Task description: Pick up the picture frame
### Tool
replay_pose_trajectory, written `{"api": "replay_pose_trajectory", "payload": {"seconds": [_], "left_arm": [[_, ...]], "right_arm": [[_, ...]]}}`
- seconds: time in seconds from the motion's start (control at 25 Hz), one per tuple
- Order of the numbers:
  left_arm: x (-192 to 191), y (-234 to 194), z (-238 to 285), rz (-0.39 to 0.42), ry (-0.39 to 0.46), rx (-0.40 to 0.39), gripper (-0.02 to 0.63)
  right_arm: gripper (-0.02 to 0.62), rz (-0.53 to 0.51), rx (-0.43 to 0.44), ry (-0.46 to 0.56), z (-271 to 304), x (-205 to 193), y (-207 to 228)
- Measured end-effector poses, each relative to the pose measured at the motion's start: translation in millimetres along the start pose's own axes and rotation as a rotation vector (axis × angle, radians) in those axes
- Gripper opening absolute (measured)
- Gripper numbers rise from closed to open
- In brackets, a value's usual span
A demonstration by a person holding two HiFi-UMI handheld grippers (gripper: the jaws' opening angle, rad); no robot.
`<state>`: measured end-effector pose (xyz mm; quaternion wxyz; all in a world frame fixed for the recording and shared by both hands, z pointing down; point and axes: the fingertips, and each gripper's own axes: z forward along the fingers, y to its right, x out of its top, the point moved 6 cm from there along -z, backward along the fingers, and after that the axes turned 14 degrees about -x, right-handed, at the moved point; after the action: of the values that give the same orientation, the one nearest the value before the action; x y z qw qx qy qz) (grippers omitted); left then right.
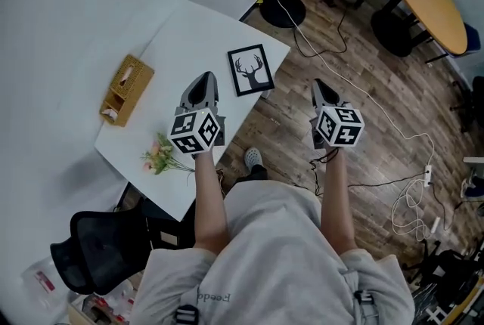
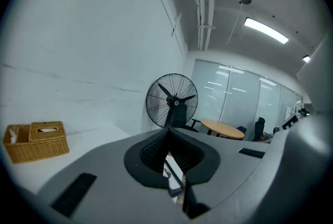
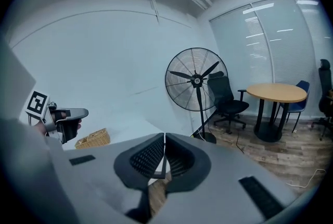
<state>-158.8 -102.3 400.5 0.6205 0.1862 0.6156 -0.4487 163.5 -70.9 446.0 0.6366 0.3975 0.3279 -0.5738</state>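
1. Counted in the head view: one picture frame (image 1: 251, 70), one white table (image 1: 189, 32), one wicker tissue box (image 1: 126, 89), one sprig of flowers (image 1: 160, 157) and two grippers.
2. The picture frame, black-edged with a deer-head print, lies flat at the table's corner, in the upper middle of the picture.
3. The left gripper (image 1: 204, 79) is over the table, just lower left of the frame, its tip near the frame but apart from it. Its jaws are clenched together on nothing.
4. The right gripper (image 1: 320, 84) hangs over the wooden floor (image 1: 363, 74), right of the frame and well apart. Its jaws are likewise pressed together, empty.
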Motion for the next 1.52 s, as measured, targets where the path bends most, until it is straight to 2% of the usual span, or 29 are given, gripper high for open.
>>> {"api": "replay_pose_trajectory", "payload": {"seconds": [0.24, 0.44, 0.72, 1.0, 1.12, 1.28, 1.36, 1.4, 1.44, 1.48, 1.52], "left_arm": [[-13.9, -41.4, 21.3, -0.074, -0.04, 0.017, 0.025], [-24.9, -48.1, 33.2, -0.076, -0.08, -0.006, 0.025], [-53.0, -60.0, 53.7, -0.104, -0.12, 0.017, 0.025], [-64.6, -86.3, 89.6, -0.135, -0.173, 0.104, 0.025], [-73.8, -92.7, 98.5, -0.147, -0.213, 0.158, 0.025], [-92.4, -100.9, 103.2, -0.115, -0.306, 0.294, 0.026], [-100.2, -103.1, 107.7, -0.125, -0.326, 0.305, 0.028], [-103.1, -103.3, 110.8, -0.134, -0.327, 0.303, 0.028], [-106.0, -103.2, 113.6, -0.142, -0.329, 0.302, 0.054], [-109.1, -102.7, 116.0, -0.149, -0.332, 0.301, 0.144], [-112.2, -102.1, 118.0, -0.154, -0.337, 0.3, 0.169]], "right_arm": [[0.025, -0.004, 0.006, -0.042, 38.2, -3.5, -19.0], [0.025, 0.03, -0.011, -0.073, 53.3, -20.5, -17.9], [0.025, 0.01, 0.023, -0.122, 91.7, -34.8, -20.6], [0.025, -0.031, 0.093, -0.136, 153.4, -14.8, -43.8], [0.025, -0.032, 0.115, -0.174, 174.6, -19.1, -53.5], [0.026, -0.058, 0.135, -0.229, 191.3, -33.6, -67.9], [0.029, -0.065, 0.143, -0.25, 195.8, -40.2, -75.9], [0.052, -0.064, 0.155, -0.257, 197.5, -42.5, -79.3], [0.109, -0.063, 0.167, -0.263, 199.0, -44.6, -82.1], [0.145, -0.063, 0.176, -0.267, 200.5, -46.6, -83.7], [0.16, -0.065, 0.175, -0.269, 201.8, -48.4, -83.9]]}}
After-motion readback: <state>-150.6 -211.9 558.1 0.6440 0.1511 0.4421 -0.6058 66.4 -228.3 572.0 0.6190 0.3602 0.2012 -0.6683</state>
